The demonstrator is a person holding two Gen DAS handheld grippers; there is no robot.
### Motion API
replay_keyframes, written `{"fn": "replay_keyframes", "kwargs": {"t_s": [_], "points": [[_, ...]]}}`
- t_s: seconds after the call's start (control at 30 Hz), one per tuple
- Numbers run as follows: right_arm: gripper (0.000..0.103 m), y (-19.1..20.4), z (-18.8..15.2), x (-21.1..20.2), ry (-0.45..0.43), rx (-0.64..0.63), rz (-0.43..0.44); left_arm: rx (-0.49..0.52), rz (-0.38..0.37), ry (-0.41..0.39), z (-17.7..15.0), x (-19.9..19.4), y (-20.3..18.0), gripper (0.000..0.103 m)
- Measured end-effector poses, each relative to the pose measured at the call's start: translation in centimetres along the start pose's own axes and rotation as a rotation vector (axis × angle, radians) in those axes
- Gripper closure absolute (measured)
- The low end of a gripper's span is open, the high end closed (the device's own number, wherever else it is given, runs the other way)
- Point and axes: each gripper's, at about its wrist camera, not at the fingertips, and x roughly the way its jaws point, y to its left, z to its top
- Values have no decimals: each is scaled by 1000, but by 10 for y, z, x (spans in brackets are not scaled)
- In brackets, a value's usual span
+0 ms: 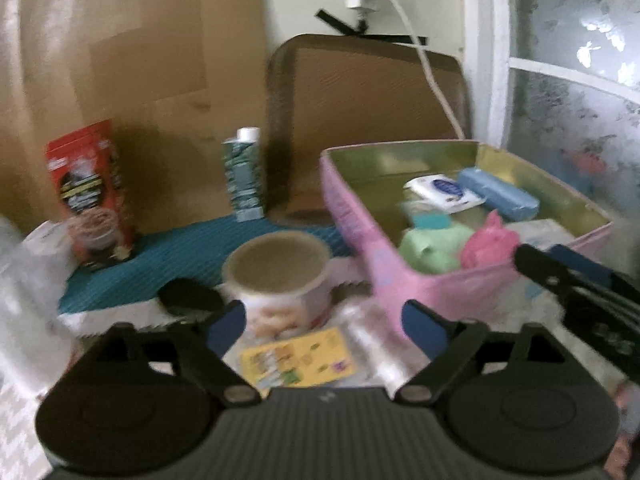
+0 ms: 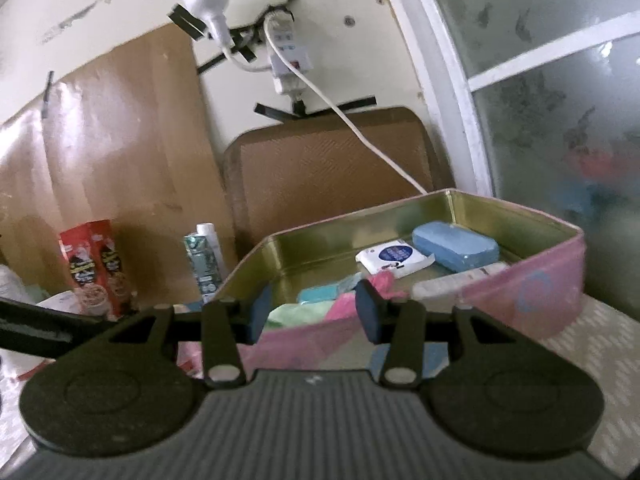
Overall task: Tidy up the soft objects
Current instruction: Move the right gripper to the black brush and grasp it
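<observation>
The surface (image 1: 24,420) shows a pale patterned cloth, and over its far left part lies a teal mat (image 1: 160,256) carrying a red snack box (image 1: 90,192) and a green carton (image 1: 244,176), both upright. Nearer in, a mug (image 1: 280,280) stands on the cloth with a dark spoon (image 1: 190,300) just beside it on the left and a yellow card (image 1: 300,356) lying flat in front. To the right sits a pink tin box (image 1: 400,272), its near corner close to the mug, and a brown tray (image 1: 360,100) stands on edge at the back.

Cream wall (image 2: 120,8), taped cardboard (image 2: 120,140), frosted window (image 2: 560,120).
</observation>
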Motion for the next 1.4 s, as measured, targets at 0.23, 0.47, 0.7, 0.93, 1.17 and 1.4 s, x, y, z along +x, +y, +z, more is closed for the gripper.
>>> {"fn": "replay_keyframes", "kwargs": {"t_s": [0.23,0.47,0.7,0.93,1.17,1.4], "points": [[52,34,-15,-9,89,-26,92,-42,71,31,-21,-5,30,11],[51,70,-29,-1,179,-74,166,-67,155,31,-37,-12,66,7],[50,100,-36,5,220,-140,199,-122,196,39,-51,-15,101,6],[49,122,-43,13,258,-197,218,-163,237,41,-66,-13,132,5],[48,145,-48,23,288,-256,237,-228,290,52,-80,-8,165,5],[48,173,-39,49,291,-338,284,-302,229,47,-85,-9,179,5]]}}
